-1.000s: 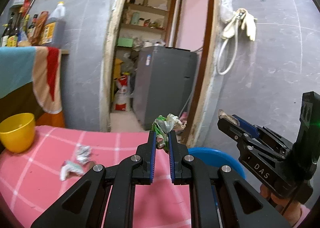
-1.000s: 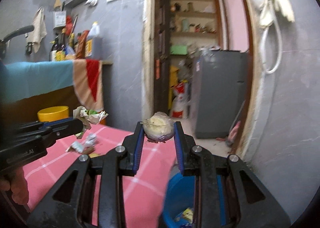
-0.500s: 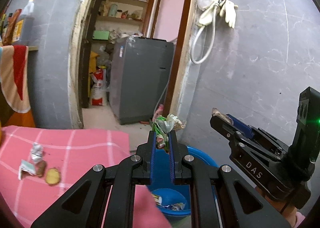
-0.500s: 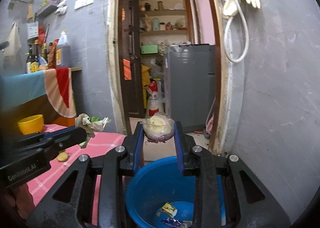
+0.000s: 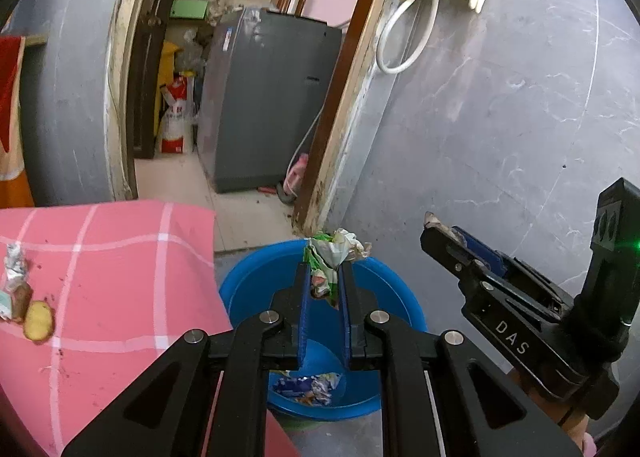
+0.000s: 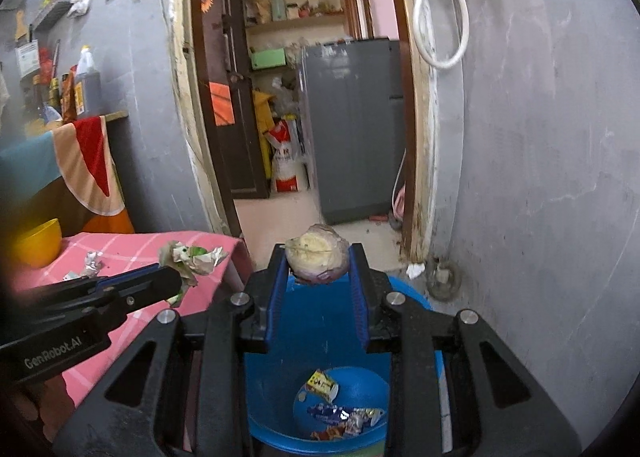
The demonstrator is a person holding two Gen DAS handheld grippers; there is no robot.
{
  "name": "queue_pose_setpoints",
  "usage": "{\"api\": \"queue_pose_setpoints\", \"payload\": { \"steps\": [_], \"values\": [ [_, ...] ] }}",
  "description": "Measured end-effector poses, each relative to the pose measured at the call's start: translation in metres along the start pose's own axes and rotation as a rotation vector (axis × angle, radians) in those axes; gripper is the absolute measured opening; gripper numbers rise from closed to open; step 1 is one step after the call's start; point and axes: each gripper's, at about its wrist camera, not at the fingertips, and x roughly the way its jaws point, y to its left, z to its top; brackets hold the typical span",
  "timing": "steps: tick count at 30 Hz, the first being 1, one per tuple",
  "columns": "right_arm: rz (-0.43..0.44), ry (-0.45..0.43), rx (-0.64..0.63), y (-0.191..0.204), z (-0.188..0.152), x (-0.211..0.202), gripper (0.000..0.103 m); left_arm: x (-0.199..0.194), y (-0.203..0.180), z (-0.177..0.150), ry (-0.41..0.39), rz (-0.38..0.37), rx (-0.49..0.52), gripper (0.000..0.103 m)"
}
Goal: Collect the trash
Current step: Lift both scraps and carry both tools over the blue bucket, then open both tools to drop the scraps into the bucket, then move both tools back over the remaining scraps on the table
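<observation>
Room for moving is tight: I see the blue bucket [image 6: 408,301] on the floor, hemmed between the pink checked tablecloth's [image 5: 120,257] hanging edge and the grey wall [image 5: 500,117], with the doorway's frame just behind. My own gripper bodies hide much of the bucket's rim; wrappers [image 6: 340,413] lie at its bottom, their print unreadable. My left gripper [image 5: 325,281] has its pads nearly together, clamped on a crumpled green-and-white wrapper [image 5: 334,249] above the bucket's mouth. My right gripper [image 6: 318,261] pinches a half onion [image 6: 316,255], cut face towards me, also over the bucket. Scraps [image 5: 24,297] lie on the cloth.
</observation>
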Motion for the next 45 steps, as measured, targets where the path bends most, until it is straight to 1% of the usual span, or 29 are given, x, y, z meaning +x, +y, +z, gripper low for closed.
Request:
{"api": "queue_pose_setpoints", "payload": {
  "steps": [3,7,9,15,17,21,23,25,26,27,29,30,31,32,35,37,45],
  "values": [
    [-0.003,0.031,0.014,-0.003,-0.001,0.006,0.03,0.006,0.0,0.0,0.022,0.001,-0.007,0.013],
    [-0.006,0.056,0.029,-0.005,-0.003,0.011,0.03,0.012,0.004,-0.002,0.053,0.003,-0.028,0.027],
    [-0.007,0.064,0.031,-0.005,-0.004,0.012,0.031,0.012,0.007,-0.004,0.057,0.004,-0.044,0.03],
    [-0.009,0.062,0.033,-0.005,-0.003,0.012,0.043,0.005,0.015,-0.006,0.048,0.027,-0.061,0.039],
    [-0.008,0.059,0.032,-0.004,-0.003,0.013,0.048,0.001,0.019,-0.006,0.034,0.038,-0.065,0.047],
    [-0.004,0.031,0.03,0.001,0.0,0.009,0.055,-0.015,0.031,-0.003,-0.012,0.072,-0.072,0.054],
    [0.001,0.01,0.03,0.004,0.003,0.006,0.062,-0.025,0.036,-0.003,-0.037,0.097,-0.073,0.061],
    [0.007,-0.021,0.03,0.009,0.006,0.001,0.068,-0.034,0.041,-0.003,-0.066,0.127,-0.073,0.065],
    [0.011,-0.033,0.031,0.012,0.007,-0.001,0.071,-0.04,0.044,-0.002,-0.083,0.143,-0.073,0.072],
    [0.017,-0.047,0.032,0.014,0.008,-0.003,0.073,-0.047,0.048,-0.001,-0.101,0.162,-0.076,0.076],
    [0.03,-0.075,0.031,0.019,0.011,-0.007,0.081,-0.06,0.054,-0.002,-0.143,0.195,-0.086,0.089],
    [0.035,-0.088,0.029,0.022,0.012,-0.008,0.083,-0.065,0.058,-0.002,-0.161,0.21,-0.091,0.092],
    [0.041,-0.101,0.026,0.026,0.013,-0.01,0.088,-0.071,0.062,-0.002,-0.183,0.23,-0.095,0.097],
    [0.047,-0.121,0.021,0.031,0.014,-0.012,0.091,-0.077,0.065,-0.002,-0.202,0.247,-0.098,0.1],
    [0.058,-0.164,0.002,0.044,0.016,-0.017,0.1,-0.091,0.072,-0.005,-0.238,0.281,-0.098,0.101],
    [0.068,-0.198,-0.014,0.053,0.017,-0.021,0.103,-0.102,0.077,-0.007,-0.262,0.315,-0.087,0.101],
    [0.098,-0.307,-0.091,0.095,0.02,-0.035,0.103,-0.137,0.092,-0.016,-0.343,0.408,-0.06,0.101]
  ]
}}
